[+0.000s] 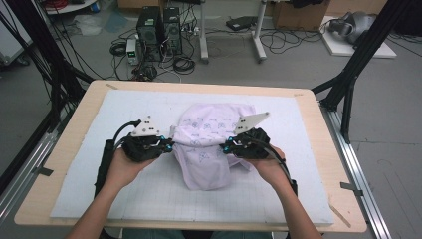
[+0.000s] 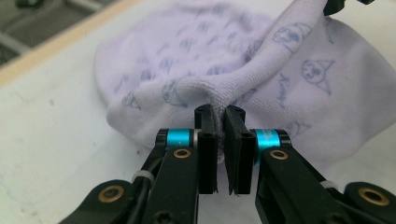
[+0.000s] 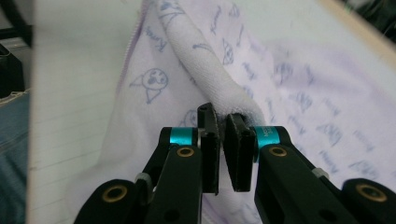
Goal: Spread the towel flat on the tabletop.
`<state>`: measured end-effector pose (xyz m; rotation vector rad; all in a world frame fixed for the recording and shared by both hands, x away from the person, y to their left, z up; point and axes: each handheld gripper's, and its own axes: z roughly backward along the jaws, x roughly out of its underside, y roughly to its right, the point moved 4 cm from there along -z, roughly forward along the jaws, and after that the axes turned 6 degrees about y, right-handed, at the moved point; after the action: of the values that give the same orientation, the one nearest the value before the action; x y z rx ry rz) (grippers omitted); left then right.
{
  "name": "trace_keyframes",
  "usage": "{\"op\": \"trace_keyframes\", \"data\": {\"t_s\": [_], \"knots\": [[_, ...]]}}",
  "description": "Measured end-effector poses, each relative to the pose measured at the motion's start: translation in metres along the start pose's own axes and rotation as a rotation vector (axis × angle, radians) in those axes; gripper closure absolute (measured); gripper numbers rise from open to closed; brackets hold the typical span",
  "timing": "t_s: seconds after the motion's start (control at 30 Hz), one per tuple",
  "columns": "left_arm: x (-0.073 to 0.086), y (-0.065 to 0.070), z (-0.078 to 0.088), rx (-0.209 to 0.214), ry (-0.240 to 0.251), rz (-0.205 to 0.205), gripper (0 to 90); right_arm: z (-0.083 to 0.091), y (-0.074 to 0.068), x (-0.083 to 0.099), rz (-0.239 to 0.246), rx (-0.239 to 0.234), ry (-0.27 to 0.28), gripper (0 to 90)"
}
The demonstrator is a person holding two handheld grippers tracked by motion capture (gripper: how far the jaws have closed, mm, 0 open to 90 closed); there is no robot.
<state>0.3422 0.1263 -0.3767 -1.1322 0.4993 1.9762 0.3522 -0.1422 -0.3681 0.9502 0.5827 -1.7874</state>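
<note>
A pale lilac cotton garment printed with small blue cartoon faces (image 1: pixel 209 144) lies crumpled mid-table on a white gridded mat (image 1: pixel 124 199). The left gripper (image 1: pixel 169 145) and right gripper (image 1: pixel 226 146) each pinch its rolled edge, jaws nearly closed on the fabric.

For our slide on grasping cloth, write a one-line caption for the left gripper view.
Left hand-held gripper shut on a rolled fold of pale lilac, cartoon-printed cotton garment above the white mat.
</note>
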Motion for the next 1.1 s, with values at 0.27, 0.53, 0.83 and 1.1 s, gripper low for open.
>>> {"op": "trace_keyframes", "data": {"t_s": [0.27,0.53,0.83,1.1], "knots": [[0.036,-0.028,-0.047,-0.01,-0.159,0.089,81.5,-0.05,0.027,0.032,-0.148,-0.013,-0.078,71.1],[0.025,-0.026,-0.012,-0.029,-0.049,0.096,56.2,-0.006,0.016,0.029,-0.104,0.02,0.023,62.5],[0.023,0.017,-0.016,0.052,-0.029,0.029,53.6,0.001,-0.015,0.056,-0.091,-0.014,0.013,65.1],[0.045,0.043,-0.051,0.124,-0.101,0.01,49.6,-0.01,-0.02,0.063,-0.082,-0.02,-0.025,62.8]]}}
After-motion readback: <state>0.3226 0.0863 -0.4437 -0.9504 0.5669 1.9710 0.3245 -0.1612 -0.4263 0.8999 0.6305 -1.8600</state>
